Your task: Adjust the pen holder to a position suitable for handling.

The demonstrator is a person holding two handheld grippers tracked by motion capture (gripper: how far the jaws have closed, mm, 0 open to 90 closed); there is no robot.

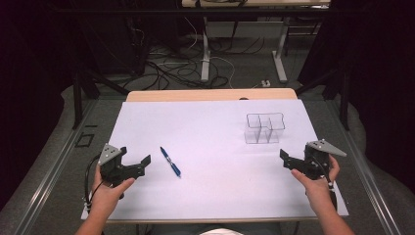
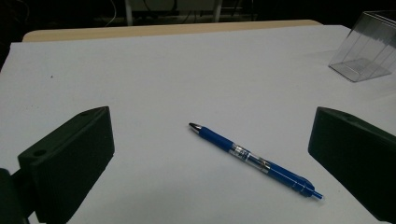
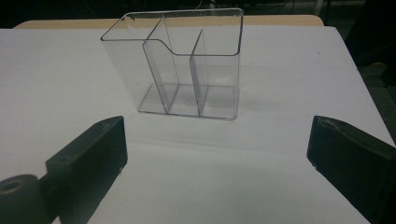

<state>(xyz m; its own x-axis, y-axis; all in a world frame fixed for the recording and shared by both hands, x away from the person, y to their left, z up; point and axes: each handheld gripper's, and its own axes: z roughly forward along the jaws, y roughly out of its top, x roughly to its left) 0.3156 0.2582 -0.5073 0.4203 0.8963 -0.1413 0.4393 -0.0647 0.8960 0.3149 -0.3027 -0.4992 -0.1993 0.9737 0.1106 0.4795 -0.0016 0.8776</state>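
Note:
A blue click pen (image 1: 170, 161) (image 2: 252, 158) lies flat on the white table sheet (image 1: 210, 122), its silver tip pointing away from me. My left gripper (image 1: 134, 155) (image 2: 210, 127) hovers just left of the pen, open, with nothing between its fingers. A clear plastic organizer (image 1: 264, 128) (image 3: 187, 60) with several compartments stands upright and empty at the right rear of the sheet; a corner of this organizer (image 2: 364, 46) shows in the left gripper view too. My right gripper (image 1: 295, 153) (image 3: 219, 140) is held near the sheet's right edge, in front of the organizer, open and empty.
The sheet covers a wooden tabletop whose far edge (image 1: 210, 94) shows beyond it. Behind the table, cables and desk legs (image 1: 205, 58) stand on the floor. Dark frame posts (image 1: 77, 98) flank the table on both sides.

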